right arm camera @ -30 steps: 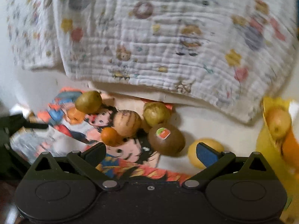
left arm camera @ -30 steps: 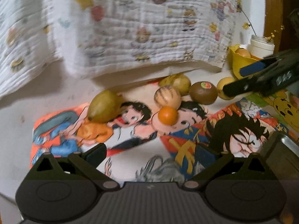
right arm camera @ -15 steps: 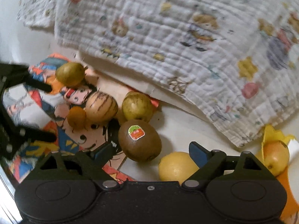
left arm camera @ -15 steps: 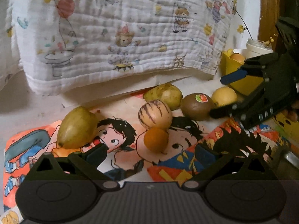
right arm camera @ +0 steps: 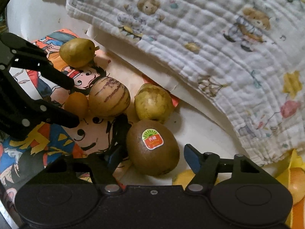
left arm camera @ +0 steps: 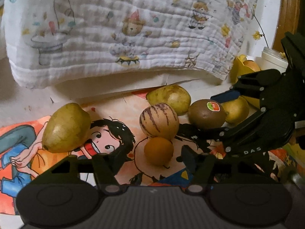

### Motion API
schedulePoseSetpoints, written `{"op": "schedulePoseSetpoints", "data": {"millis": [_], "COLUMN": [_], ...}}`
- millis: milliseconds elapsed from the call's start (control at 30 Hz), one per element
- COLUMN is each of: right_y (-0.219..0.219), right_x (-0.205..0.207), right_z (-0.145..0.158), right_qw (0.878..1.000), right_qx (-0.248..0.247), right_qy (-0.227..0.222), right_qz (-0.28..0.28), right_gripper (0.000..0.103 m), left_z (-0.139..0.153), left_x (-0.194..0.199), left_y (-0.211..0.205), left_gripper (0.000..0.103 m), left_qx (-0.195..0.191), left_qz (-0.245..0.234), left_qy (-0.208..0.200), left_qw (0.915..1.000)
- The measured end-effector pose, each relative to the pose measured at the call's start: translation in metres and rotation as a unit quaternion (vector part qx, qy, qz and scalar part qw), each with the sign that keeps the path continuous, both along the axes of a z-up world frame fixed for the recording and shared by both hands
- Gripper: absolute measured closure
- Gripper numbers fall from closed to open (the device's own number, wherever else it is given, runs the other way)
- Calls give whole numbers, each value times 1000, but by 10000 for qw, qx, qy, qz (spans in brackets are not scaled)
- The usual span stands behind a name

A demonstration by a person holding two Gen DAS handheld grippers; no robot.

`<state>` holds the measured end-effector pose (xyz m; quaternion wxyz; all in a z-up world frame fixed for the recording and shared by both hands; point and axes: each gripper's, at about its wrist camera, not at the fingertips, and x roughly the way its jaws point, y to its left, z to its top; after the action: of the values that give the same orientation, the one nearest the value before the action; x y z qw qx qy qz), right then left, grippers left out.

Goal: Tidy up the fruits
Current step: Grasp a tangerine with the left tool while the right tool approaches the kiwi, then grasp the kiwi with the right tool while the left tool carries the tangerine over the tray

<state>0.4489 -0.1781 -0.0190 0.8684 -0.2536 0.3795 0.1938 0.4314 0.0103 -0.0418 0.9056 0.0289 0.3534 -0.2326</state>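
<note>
Now the left gripper (left arm camera: 150, 157) jaws, just closing, flank the small orange fruit (left arm camera: 158, 151) without touching. The right gripper (right arm camera: 152, 157) jaws, also closing, bracket the kiwi (right arm camera: 152, 147), a gap visible on the right side; open mat (left arm camera: 122, 114) lies between the pear (left arm camera: 65, 127) at left and the crowded cluster.

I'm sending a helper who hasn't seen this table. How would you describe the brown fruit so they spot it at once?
Find the bright cartoon mat below the hanging white blanket. Fruits cluster at its edge; the kiwi lies nearest the right gripper, between its fingers. It alone is brown and fuzzy, with an orange and green sticker on top.
</note>
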Motion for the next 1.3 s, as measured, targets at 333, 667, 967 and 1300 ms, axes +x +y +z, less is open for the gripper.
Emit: {"op": "schedulePoseSetpoints", "data": {"millis": [333,667,967,1300], "right_y": [0,-2,-3,4], "right_x": [7,-16,-58,-126], "right_z": [-2,-2,20,38], "right_qw": [9996,9977,9928,9882], "right_qx": [210,444,1060,1485], "right_qy": [-50,-354,-426,-372], "right_qz": [-177,-370,-353,-72], "right_gripper": [41,42,42,42], "left_z": [-5,6,33,46], "left_x": [6,-9,-48,-103], "left_y": [0,5,10,19], "left_gripper": [65,66,66,66], "left_qx": [-178,-164,-50,-48], "left_qz": [9,151,274,425], "left_qy": [140,287,150,155], "left_qw": [9997,9993,9995,9990]}}
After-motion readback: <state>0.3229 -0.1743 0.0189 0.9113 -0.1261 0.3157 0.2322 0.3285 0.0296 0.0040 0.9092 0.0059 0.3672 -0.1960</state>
